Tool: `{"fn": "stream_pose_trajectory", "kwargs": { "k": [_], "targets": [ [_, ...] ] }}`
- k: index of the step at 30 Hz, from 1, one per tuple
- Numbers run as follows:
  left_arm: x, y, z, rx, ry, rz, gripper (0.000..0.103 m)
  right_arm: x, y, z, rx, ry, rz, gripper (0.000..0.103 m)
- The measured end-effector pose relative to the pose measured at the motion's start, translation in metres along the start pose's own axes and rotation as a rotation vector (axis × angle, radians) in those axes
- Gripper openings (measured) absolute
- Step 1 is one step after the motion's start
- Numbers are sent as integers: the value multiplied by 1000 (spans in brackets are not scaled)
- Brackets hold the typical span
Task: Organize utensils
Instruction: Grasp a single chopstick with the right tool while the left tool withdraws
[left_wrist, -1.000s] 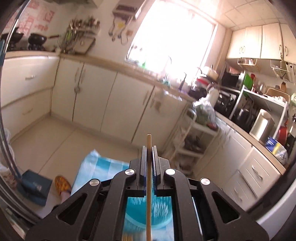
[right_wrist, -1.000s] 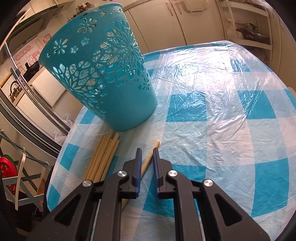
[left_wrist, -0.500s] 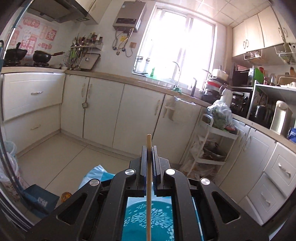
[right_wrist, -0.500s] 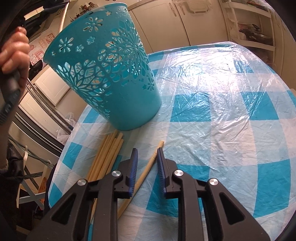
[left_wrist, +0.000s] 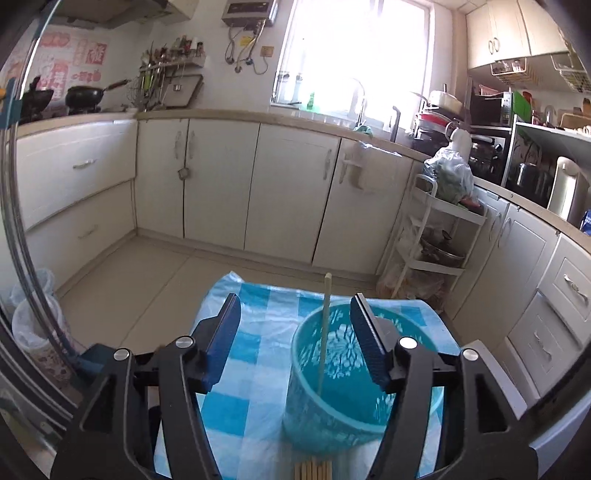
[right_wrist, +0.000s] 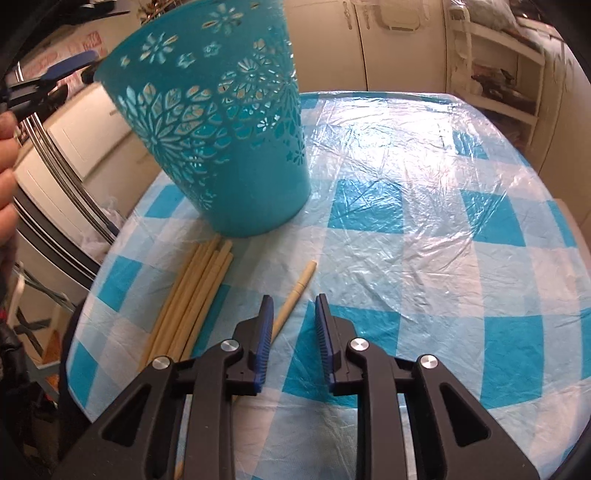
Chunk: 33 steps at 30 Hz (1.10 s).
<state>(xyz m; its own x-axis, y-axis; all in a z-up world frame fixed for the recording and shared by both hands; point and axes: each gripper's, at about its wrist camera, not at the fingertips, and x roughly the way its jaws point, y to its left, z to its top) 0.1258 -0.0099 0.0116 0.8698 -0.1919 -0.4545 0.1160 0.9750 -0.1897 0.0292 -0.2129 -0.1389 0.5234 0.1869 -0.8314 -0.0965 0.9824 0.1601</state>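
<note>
Across the lower half of the right wrist view, a table under a blue-and-white checked cloth with a clear plastic cover (right_wrist: 424, 229) is filling the frame. At upper left of that frame, a tall teal plastic basket with cut-out flower patterns (right_wrist: 221, 129) is standing upright on the cloth. Just below its base, a bundle of pale wooden chopsticks (right_wrist: 192, 295) is lying side by side, and a single pale chopstick (right_wrist: 295, 295) is lying apart to their right, slanting toward bottom centre. The right gripper (right_wrist: 293, 314) is hovering low over the cloth with its jaws parted; the single chopstick's lower part is passing beside the left blue pad, and neither pad is pressing on it.

Low in the left wrist view, the left gripper (left_wrist: 293, 325) is opening its jaws wide above the basket's rim. Between them, free of both pads, one thin pale stick (left_wrist: 324, 332) is standing nearly upright inside the basket. At the left edge of the right wrist view, a hand (right_wrist: 7, 177) is showing.
</note>
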Motion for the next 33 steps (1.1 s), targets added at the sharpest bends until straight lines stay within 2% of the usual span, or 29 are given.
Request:
{"fn": "stream_pose_trajectory", "kwargs": {
  "k": [4, 8, 10, 14, 16, 20, 25, 33],
  "targets": [
    [-17, 21, -12, -43, 28, -3, 63, 5, 14, 2, -199, 25, -27, 23],
    [-29, 38, -22, -66, 55, -8, 63, 5, 3, 9, -354, 99, 53, 19],
    [-31, 44, -26, -81, 65, -7, 63, 7, -11, 18, -341, 138, 48, 18],
    [-29, 50, -31, -110, 90, -7, 63, 7, -24, 24, -225, 174, 18, 18],
    [-27, 50, -35, -117, 106, -12, 64, 6, -15, 20, -253, 161, -22, 16],
    [-24, 46, -40, -105, 127, -23, 64, 8, 7, 17, -338, 162, 25, 8],
    [-26, 44, -43, -100, 135, -27, 64, 11, 0, 22, -270, 197, -6, 7],
    [-23, 45, -48, -110, 163, -21, 68, 4, 5, 12, -313, 153, -40, 6]
  ]
}}
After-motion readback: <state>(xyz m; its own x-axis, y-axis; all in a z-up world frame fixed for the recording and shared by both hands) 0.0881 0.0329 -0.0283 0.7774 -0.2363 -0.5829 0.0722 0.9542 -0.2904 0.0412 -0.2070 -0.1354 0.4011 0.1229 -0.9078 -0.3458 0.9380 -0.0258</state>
